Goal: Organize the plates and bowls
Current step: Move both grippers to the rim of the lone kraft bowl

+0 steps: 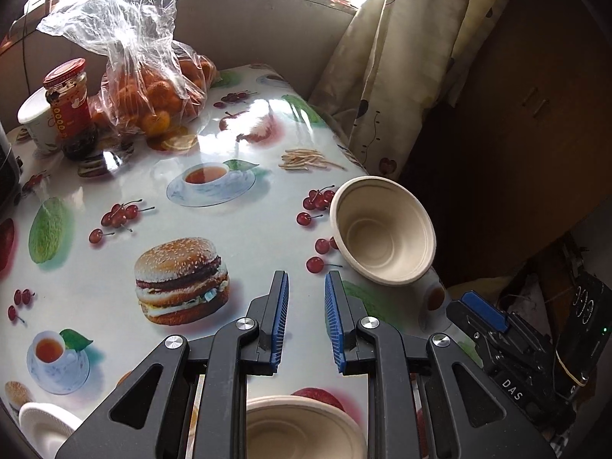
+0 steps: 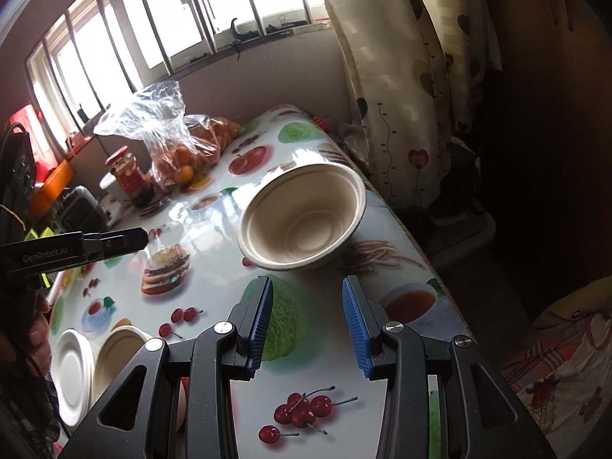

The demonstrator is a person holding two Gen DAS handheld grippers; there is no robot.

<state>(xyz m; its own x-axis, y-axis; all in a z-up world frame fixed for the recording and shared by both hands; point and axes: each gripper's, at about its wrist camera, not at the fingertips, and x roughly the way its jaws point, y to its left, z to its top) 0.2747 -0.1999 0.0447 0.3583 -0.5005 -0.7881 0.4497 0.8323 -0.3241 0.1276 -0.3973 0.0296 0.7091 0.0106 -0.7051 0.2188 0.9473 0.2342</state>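
Observation:
A beige paper bowl (image 1: pixel 382 229) (image 2: pixel 302 214) lies tipped, mouth toward the cameras, near the table's right edge. My left gripper (image 1: pixel 306 287) hangs over the burger print with a narrow gap between its blue pads and nothing in it; the tipped bowl is ahead and to its right. My right gripper (image 2: pixel 308 287) stands open just short of that bowl, also with nothing in it. A second beige bowl (image 1: pixel 302 432) (image 2: pixel 118 359) sits upright at the near edge beside a white plate (image 1: pixel 42 428) (image 2: pixel 72 375). The left gripper (image 2: pixel 126 241) also shows in the right wrist view.
At the back left stand a clear bag of oranges (image 1: pixel 153 88), a red-lidded jar (image 1: pixel 70 107) and a paper cup (image 1: pixel 34 122). A patterned curtain (image 1: pixel 382 76) hangs past the table's right edge (image 2: pixel 420 244). A printed glossy cloth (image 1: pixel 210 229) covers the table.

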